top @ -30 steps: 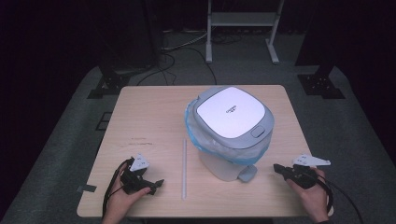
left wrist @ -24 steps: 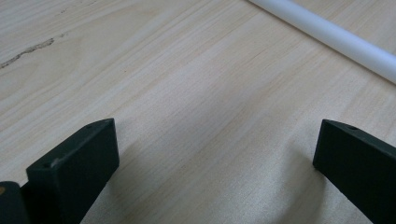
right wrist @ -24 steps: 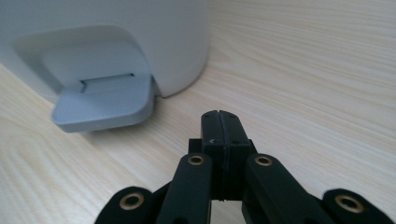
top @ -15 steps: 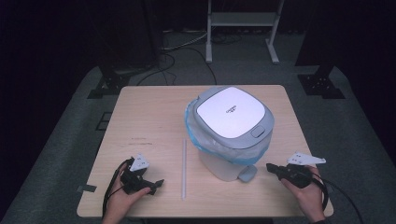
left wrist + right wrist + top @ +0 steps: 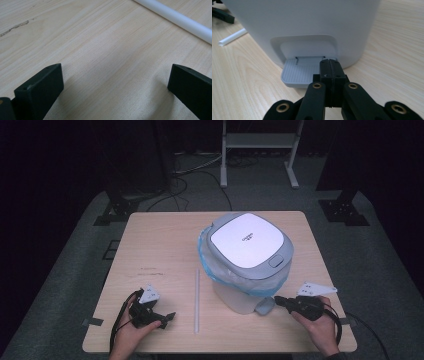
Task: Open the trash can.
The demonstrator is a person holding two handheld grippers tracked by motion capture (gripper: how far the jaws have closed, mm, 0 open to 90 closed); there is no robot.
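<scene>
My right gripper [image 5: 329, 62] has its jaws pressed together on nothing, the tips right over the grey foot pedal [image 5: 299, 72] at the base of the white bin [image 5: 247, 265] straight ahead of it. My left gripper [image 5: 167, 317] rests on the table [image 5: 160, 245], jaws spread wide, with the white rod [image 5: 180, 20] ahead and to its right.

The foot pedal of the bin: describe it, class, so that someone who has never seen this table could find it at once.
Start at the pale wooden table and find the white pedal bin with its blue liner. At the foot of the bin's near wall, a small grey ribbed pedal juts out onto the tabletop, just ahead of the right gripper. It is the only ridged grey flap, set in a recess of the smooth white wall.
</scene>
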